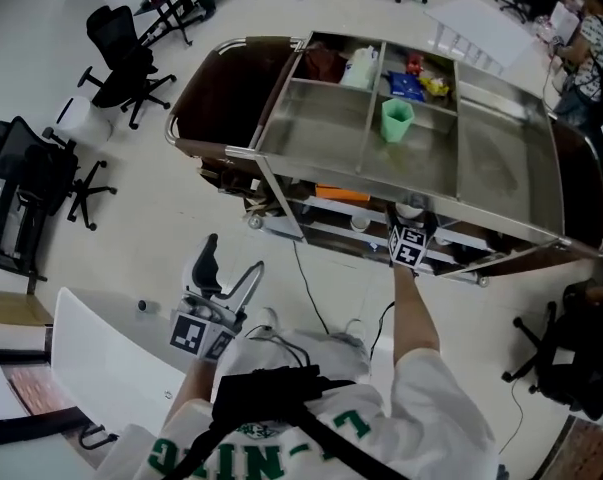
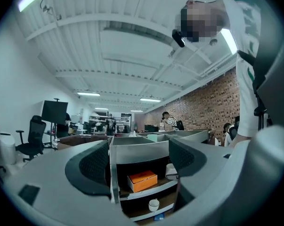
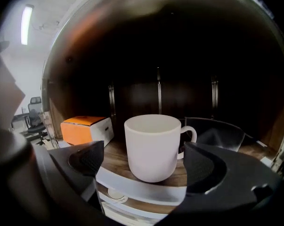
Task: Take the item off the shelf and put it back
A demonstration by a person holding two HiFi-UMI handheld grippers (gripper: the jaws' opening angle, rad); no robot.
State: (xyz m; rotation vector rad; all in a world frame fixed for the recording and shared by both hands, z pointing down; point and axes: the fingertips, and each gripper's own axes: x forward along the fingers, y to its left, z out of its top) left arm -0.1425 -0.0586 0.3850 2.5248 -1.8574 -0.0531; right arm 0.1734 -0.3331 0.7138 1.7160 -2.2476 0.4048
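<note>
A white mug [image 3: 152, 147] stands upright at the front edge of the cart's wooden middle shelf [image 3: 114, 150], handle to the right. My right gripper [image 3: 146, 161] is level with it, a jaw on either side. A gap shows at the left pad, so the jaws read as open. In the head view this gripper [image 1: 409, 230] reaches under the cart's steel top [image 1: 501, 173], where the mug [image 1: 411, 208] just shows. My left gripper [image 1: 231, 263] hangs back near my body, open and empty, facing the cart [image 2: 141, 166].
An orange and white box [image 3: 85, 128] lies on the same shelf left of the mug. A small white cup [image 2: 153, 204] sits on the shelf below. A green cup [image 1: 397, 120] and several packets stand on the top tray. Office chairs [image 1: 121, 63] stand to the left.
</note>
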